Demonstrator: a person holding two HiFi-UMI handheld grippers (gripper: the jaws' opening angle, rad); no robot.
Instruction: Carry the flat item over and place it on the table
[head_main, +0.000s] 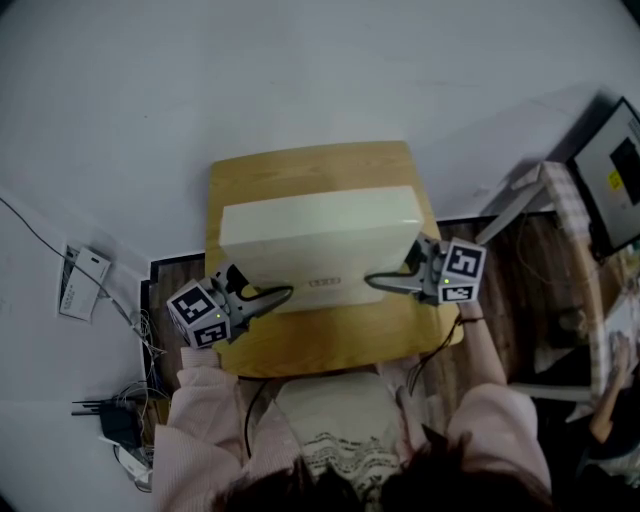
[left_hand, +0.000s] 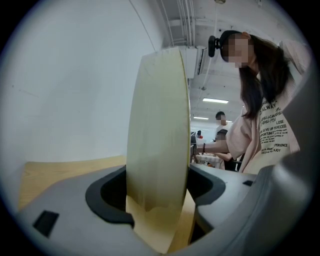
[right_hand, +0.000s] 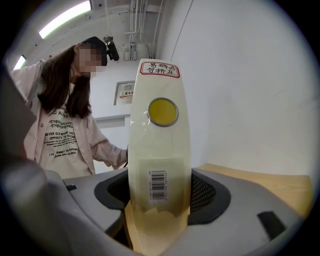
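We are gripping the box (head_main: 318, 235) over the desk (head_main: 330, 350) | left gripper (head_main: 283, 294) jaws wide, clamping its left end | right gripper (head_main: 374, 283) likewise, right end | keeping it level for lowering.

Overhead head view; close gripper views, opposite box (head_main: 320, 235) ends

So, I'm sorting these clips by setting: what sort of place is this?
Probably an indoor lab or office workroom: exposed ceiling pipes and strip lights overhead, a monitor on a side desk, and loose cables on the floor beside the small wooden table.
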